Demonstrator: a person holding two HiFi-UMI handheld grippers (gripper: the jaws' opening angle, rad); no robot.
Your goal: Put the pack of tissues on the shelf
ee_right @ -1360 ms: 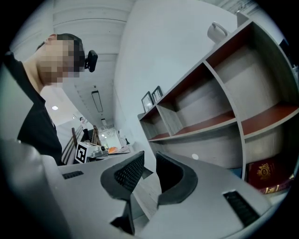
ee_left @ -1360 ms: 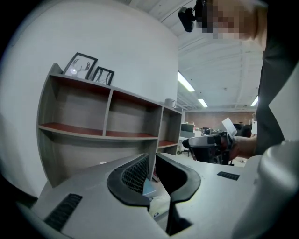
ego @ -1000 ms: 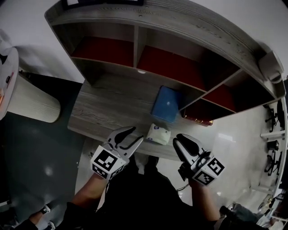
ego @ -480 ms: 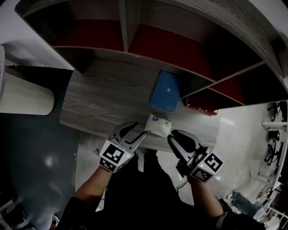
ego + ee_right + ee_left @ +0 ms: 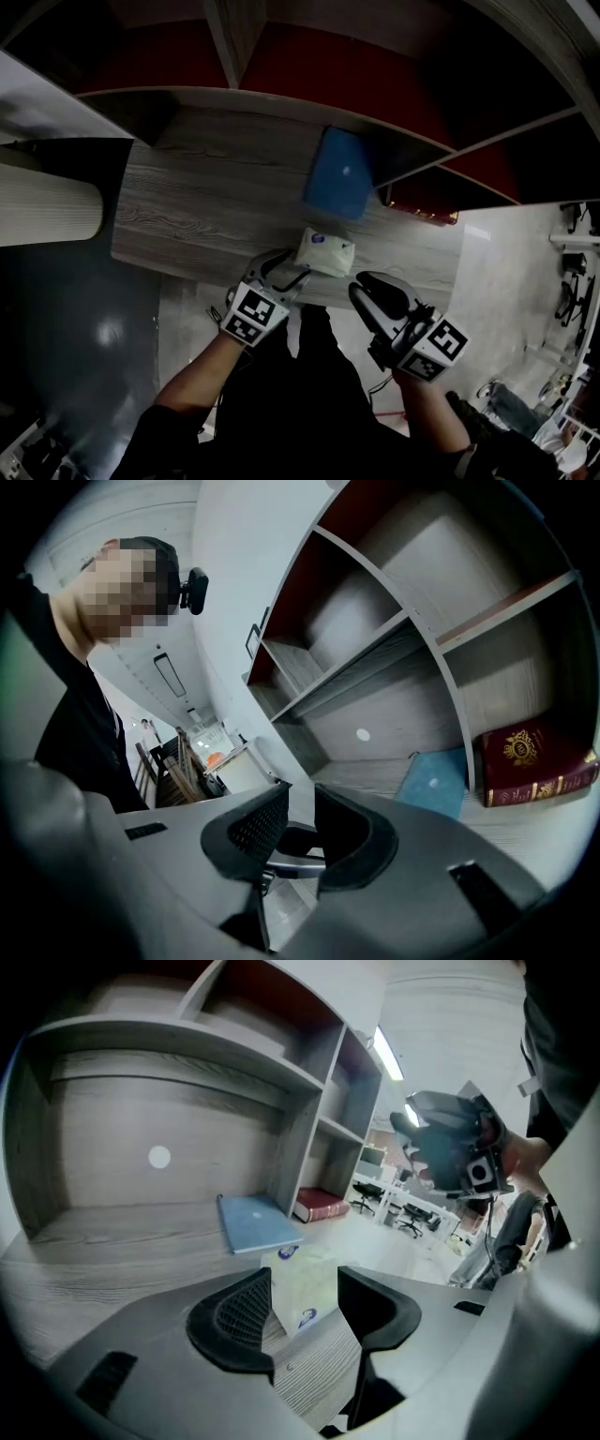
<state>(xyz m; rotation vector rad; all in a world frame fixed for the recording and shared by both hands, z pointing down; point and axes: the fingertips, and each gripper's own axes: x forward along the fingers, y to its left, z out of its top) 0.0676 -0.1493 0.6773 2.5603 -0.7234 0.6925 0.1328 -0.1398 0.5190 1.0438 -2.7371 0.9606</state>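
The pale green pack of tissues (image 5: 324, 251) lies at the front edge of the wooden desk (image 5: 197, 211), below the shelf unit (image 5: 281, 101). My left gripper (image 5: 289, 267) reaches it from the near left. In the left gripper view the pack (image 5: 302, 1283) lies between the tips of my left gripper (image 5: 305, 1302). Its jaws have just been opening, stand wide, and the pads are not pressing on the pack. My right gripper (image 5: 370, 286) hangs off the desk edge to the right of the pack. Its jaws (image 5: 300, 803) are slightly apart with nothing held.
A blue notebook (image 5: 339, 185) lies on the desk just behind the pack. A red book (image 5: 534, 752) lies in the lower shelf compartment to the right. A pale ribbed cylinder (image 5: 47, 202) stands left of the desk. Office chairs (image 5: 412, 1213) stand in the room beyond.
The left gripper has come down and forward to the pack, its jaws spread wider around it. The right gripper has sunk a little. The desk looks nearer in the head view.
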